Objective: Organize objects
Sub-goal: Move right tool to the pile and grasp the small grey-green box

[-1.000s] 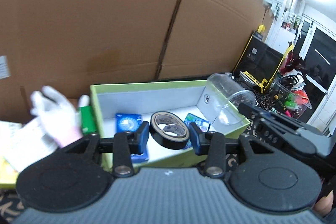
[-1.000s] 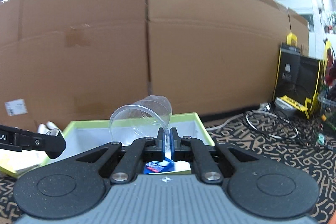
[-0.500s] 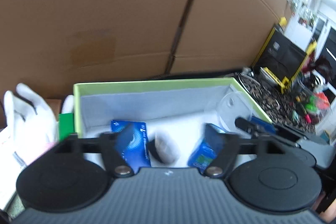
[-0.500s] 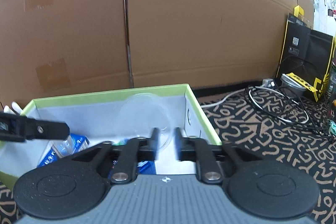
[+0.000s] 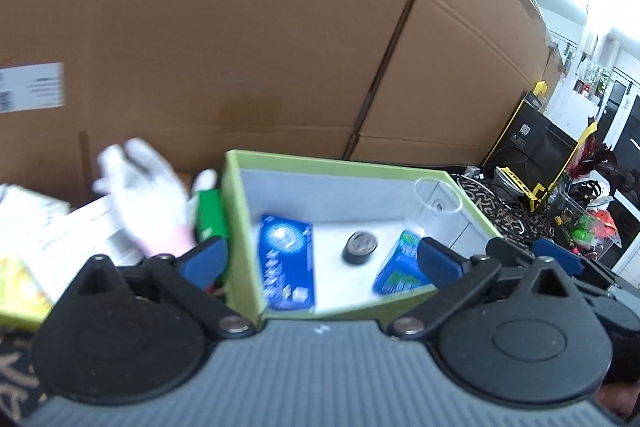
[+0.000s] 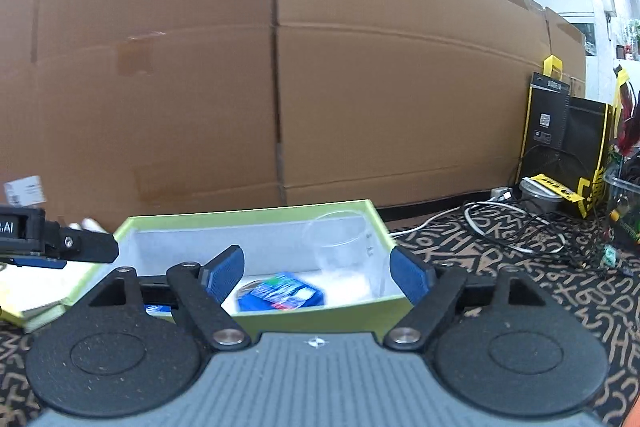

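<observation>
Both grippers, left (image 5: 318, 261) and right (image 6: 316, 273), had just been opening and stood wide with nothing between the jaws. Tape roll (image 5: 359, 247) lay loose on the box (image 5: 234, 211) floor, dead ahead of the left one and just below. Clear cup (image 6: 340, 247) stood upright in the far right corner, straight ahead of the right one. Glove (image 5: 138, 187) and green pack (image 5: 210, 213) sat outside, left of the box, so left's nearer. "AI" on the left gripper's side was all I could read; pack print too blurry.

Matt cardboard wall (image 6: 360, 67), clear glossy plastic cup (image 6: 340, 247), matt green paperboard box (image 5: 236, 227)
</observation>
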### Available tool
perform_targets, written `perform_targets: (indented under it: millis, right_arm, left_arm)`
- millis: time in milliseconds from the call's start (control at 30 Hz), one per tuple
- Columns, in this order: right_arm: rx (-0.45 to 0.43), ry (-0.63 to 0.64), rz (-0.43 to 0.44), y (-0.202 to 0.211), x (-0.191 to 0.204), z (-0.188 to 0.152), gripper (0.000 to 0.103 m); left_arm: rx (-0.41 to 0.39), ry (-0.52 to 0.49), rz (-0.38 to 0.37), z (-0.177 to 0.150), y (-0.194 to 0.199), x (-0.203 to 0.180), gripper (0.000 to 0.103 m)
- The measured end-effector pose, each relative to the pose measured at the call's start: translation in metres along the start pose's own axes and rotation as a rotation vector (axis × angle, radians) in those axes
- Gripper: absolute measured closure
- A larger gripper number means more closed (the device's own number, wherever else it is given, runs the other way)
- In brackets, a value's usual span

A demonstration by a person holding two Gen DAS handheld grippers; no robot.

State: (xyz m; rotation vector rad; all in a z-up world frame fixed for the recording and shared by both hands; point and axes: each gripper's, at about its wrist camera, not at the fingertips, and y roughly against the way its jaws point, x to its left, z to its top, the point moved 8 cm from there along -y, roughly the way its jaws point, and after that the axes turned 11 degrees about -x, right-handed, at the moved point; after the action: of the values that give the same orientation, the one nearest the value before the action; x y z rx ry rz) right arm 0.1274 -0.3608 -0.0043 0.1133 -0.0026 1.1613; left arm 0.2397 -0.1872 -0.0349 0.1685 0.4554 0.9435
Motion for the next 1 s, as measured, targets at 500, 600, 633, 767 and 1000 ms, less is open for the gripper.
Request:
perform_targets:
  millis: [500, 600, 633, 767, 1000]
  right_arm:
    - [0.097, 0.006, 0.342, 0.033, 0.124, -0.042, 0.018]
    - [0.125, 0.026, 0.421, 0.034, 0.155, -0.054, 0.018]
    - [0.132, 0.033, 0.45, 0.034, 0.164, -0.058, 0.018]
    - [0.173, 0.072, 0.528, 0.027, 0.198, -0.07, 0.019]
    - [0.217, 0.182, 0.54, -0.011, 0.245, -0.087, 0.019]
  left_arm:
    - [-0.011, 0.119, 0.223, -0.05, 0.114, 0.112, 0.0]
    - [-0.011, 0.159, 0.268, -0.056, 0.127, 0.137, 0.0]
    - [-0.014, 0.174, 0.28, -0.056, 0.131, 0.145, 0.0]
    - [-0.022, 0.209, 0.308, -0.054, 0.14, 0.167, 0.0]
    - [-0.05, 0.154, 0.317, -0.034, 0.125, 0.181, 0.0]
